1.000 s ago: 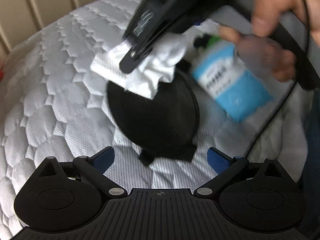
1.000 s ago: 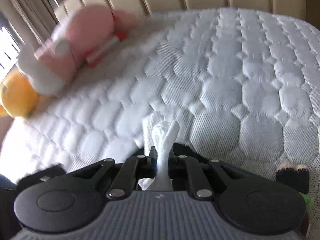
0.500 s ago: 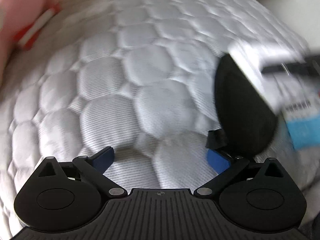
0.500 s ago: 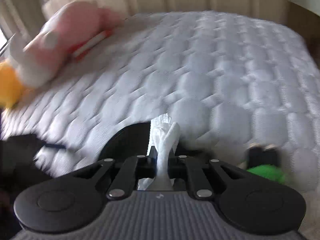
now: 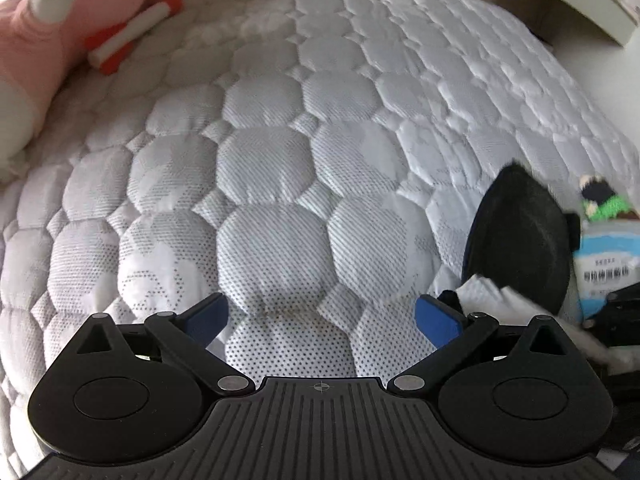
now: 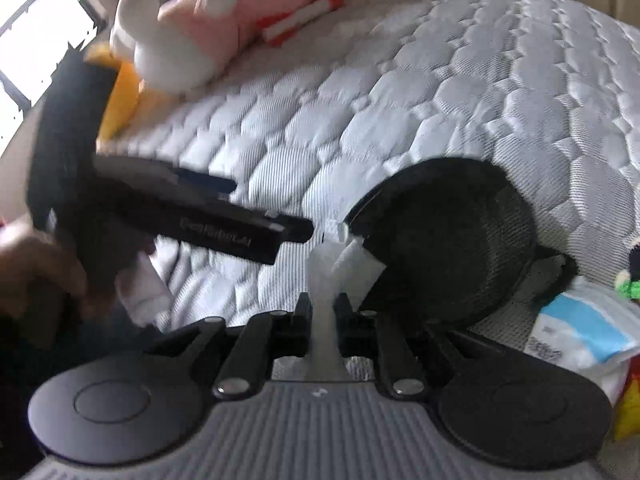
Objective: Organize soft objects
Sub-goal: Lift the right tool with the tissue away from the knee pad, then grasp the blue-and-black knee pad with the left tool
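R gripper (image 6: 324, 308) clamped on white cloth (image 6: 344, 264), black pad (image 6: 448, 240) right ahead; L gripper (image 5: 320, 316) wide open, empty, pad off to its right.

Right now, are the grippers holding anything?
The right gripper pinches a white cloth by its bunched lower end. The left gripper is open, empty.

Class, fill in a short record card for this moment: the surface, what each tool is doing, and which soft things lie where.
surface: quilted white mattress
left tool: open, empty, over bare mattress
right tool: shut on white cloth
black round pad: flat on the mattress, just beyond the cloth
pink plush toy: at the far left edge
blue-and-white packet: right of the pad
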The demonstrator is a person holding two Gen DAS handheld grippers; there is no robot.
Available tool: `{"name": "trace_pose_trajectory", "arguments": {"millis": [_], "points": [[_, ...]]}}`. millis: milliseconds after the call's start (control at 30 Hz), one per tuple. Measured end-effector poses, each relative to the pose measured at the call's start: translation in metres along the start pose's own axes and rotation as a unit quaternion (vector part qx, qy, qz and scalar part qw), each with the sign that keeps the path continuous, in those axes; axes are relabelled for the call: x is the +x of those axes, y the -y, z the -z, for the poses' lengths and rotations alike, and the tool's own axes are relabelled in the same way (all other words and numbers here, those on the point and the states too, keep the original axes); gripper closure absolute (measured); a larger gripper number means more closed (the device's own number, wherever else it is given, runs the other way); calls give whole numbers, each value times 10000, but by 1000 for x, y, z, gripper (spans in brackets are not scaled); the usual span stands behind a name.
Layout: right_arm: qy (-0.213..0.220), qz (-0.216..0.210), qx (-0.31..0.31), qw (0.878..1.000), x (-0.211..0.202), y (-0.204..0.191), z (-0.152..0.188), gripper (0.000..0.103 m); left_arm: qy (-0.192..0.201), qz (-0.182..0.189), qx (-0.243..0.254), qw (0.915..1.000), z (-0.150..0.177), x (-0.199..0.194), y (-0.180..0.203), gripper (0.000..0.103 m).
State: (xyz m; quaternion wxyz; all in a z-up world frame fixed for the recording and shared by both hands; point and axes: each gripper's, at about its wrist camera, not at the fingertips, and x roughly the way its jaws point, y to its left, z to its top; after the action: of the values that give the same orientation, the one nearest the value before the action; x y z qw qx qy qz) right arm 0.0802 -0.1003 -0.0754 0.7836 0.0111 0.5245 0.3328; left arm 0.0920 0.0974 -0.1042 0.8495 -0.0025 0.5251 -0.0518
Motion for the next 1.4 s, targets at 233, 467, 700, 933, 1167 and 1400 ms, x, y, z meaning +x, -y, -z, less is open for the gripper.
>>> {"name": "trace_pose_trajectory", "arguments": {"millis": [233,467,700,933,1167,1400], "points": [[1290,431,331,9902,-88,42,-14,90,1661,335,2215,9603,20,-46,62,1],[2179,389,1150,9684,-139,81,11,88,1801,-531,5325,8254,92,-10,142,1],[2119,160,1018,9718,-131,82,9,88,1757,-177,4821,8582,62,8,138,9],[2023,238,1093,9729,-118,90,7,88,1212,1053,2127,9638,-5,4,84,52],[1719,382,1036,9789,-100,88,4,88,1291,1455,-133,9808,-59,-7,2,49],[1397,516,936,9844,-83,81,2,88,656,1201,-1245,9827,-71,34,-54,23]]}}
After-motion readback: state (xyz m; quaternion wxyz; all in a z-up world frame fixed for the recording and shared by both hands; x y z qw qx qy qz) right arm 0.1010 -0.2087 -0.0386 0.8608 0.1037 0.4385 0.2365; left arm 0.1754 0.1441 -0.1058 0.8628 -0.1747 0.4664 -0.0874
